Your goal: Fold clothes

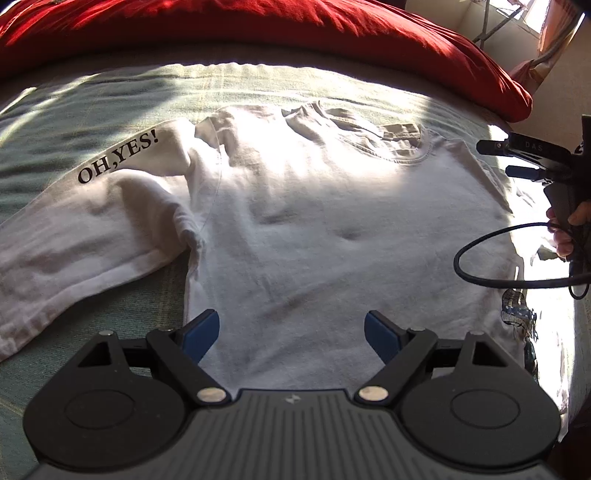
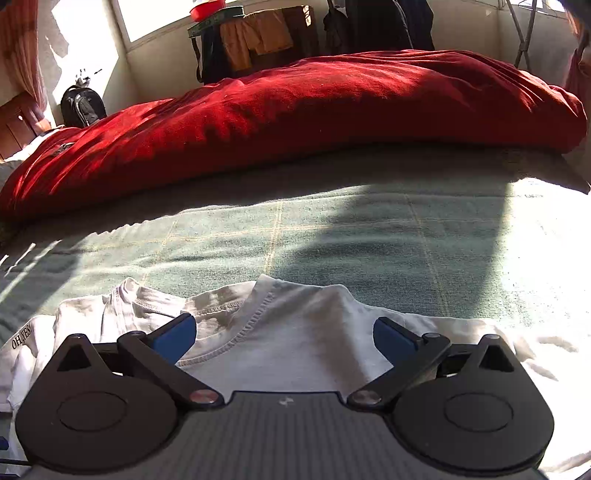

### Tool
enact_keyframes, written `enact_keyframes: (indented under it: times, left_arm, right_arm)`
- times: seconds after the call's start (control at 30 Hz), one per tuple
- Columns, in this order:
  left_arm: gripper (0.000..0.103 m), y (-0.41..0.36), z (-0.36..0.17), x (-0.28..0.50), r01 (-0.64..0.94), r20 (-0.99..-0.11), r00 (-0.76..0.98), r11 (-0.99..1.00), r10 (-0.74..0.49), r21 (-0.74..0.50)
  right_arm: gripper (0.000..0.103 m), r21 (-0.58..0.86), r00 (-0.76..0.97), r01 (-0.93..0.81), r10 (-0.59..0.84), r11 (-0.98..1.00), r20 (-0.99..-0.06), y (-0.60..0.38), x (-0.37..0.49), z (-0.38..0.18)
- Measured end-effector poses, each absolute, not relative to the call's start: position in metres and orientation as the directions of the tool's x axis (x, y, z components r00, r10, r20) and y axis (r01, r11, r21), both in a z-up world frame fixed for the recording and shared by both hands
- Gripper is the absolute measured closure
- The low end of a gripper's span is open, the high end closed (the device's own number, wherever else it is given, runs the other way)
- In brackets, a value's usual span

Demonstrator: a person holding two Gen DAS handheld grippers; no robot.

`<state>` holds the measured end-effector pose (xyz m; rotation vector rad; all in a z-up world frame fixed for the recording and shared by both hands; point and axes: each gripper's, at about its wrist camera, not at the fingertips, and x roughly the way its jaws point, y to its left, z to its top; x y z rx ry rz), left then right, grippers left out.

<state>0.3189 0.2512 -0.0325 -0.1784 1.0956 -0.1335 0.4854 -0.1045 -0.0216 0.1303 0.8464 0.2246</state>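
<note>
A white T-shirt [image 1: 314,221] lies spread flat on a green bedcover [image 2: 332,236], one sleeve printed "OH,YES!"; a red duvet [image 2: 295,122] is heaped beyond; the left gripper [image 1: 291,332] hovers above the shirt's body, fingers spread, empty; the right gripper [image 2: 284,336] hovers near the collar, likewise spread.

A big red blanket [image 2: 295,122] lies bunched up at 12 o'clock, on top of a green bed cover [image 2: 332,236] with thin yellow lines. A black backpack [image 2: 83,105] sits on the floor at 10 o'clock, below a bright window [image 2: 155,18]. Orange and dark clothes [image 2: 266,37] hang at 12 o'clock, past the blanket.
</note>
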Motion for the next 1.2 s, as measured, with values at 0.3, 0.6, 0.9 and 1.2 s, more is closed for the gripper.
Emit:
enact_keyframes:
  times: [0.3,0.6,0.9,1.2]
  left_arm:
    - [0.017,0.242,-0.04,0.313,0.023,-0.899,0.396,0.981,-0.185,-0.192]
    - [0.017,0.236,-0.035,0.31,0.025,-0.888,0.418,0.979,-0.193,-0.201]
    - [0.017,0.229,-0.044,0.302,0.063,-0.917,0.357,0.984,-0.177,-0.166]
    - [0.017,0.239,-0.035,0.316,0.078,-0.883,0.449,0.991,-0.136,-0.113]
  right_arm:
    - [0.0,0.155,0.638,0.042,0.093,0.987,-0.764,-0.166,0.522,-0.071]
    - [0.0,0.217,0.649,0.026,0.149,0.976,-0.746,-0.173,0.48,-0.032]
    - [0.0,0.185,0.619,0.054,0.113,0.981,-0.777,-0.176,0.483,-0.048]
    - [0.0,0.21,0.545,-0.246,0.314,0.946,-0.777,-0.128,0.442,-0.01]
